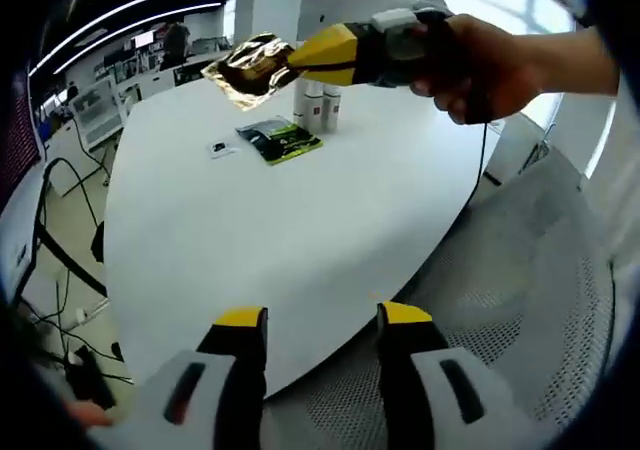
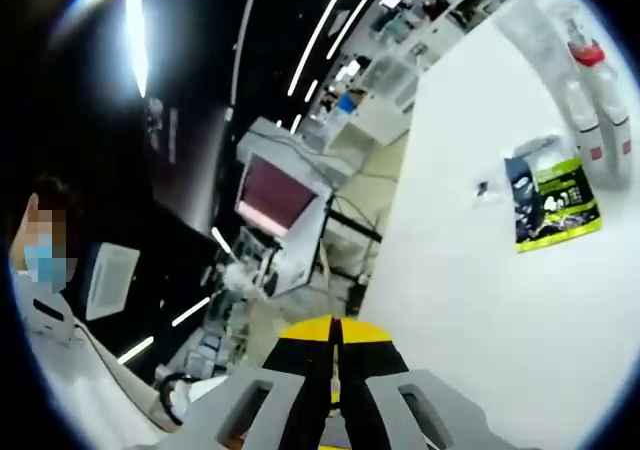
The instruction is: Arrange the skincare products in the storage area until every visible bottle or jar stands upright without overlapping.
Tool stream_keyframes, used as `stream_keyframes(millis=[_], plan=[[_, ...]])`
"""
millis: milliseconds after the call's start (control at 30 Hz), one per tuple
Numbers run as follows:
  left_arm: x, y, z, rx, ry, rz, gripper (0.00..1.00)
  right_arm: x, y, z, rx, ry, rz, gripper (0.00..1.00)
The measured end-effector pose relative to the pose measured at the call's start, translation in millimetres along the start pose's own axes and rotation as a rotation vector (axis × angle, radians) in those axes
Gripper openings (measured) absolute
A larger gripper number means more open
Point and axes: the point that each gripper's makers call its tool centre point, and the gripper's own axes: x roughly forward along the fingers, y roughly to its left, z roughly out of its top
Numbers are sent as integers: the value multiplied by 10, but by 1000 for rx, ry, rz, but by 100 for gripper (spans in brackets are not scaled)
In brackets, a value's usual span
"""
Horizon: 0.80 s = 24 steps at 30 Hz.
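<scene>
My right gripper (image 1: 298,60) comes in from the upper right, held by a hand (image 1: 480,65), and is shut on a shiny gold-brown sachet (image 1: 248,67) that it holds in the air above the far part of the white table (image 1: 280,230). Behind it, white bottles (image 1: 318,105) stand upright close together. A green-and-black sachet (image 1: 280,140) lies flat in front of them. My left gripper (image 1: 322,322) stands open over the near table edge, holding nothing. In the right gripper view its own gripper (image 2: 335,338) has its jaws pressed together; the white bottles (image 2: 598,120) and the green-and-black sachet (image 2: 556,205) sit at the right.
A small dark-and-white item (image 1: 222,149) lies left of the green sachet. A grey mesh chair (image 1: 540,290) stands against the table's right edge. Cables (image 1: 70,270) run over the floor to the left. A person (image 2: 50,270) sits at the left in the right gripper view.
</scene>
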Motion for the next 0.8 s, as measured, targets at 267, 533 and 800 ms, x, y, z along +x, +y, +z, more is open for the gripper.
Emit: stream_keyframes(millis=[267, 533, 800], plan=[[2, 39, 60, -107, -76, -16, 34, 205, -420, 243, 65, -84, -127, 0], [-10, 52, 75, -72, -96, -7, 18, 340, -943, 464, 105, -104, -278, 0], [-3, 61, 40, -78, -84, -8, 19, 551, -1407, 470, 82, -10, -394, 0]])
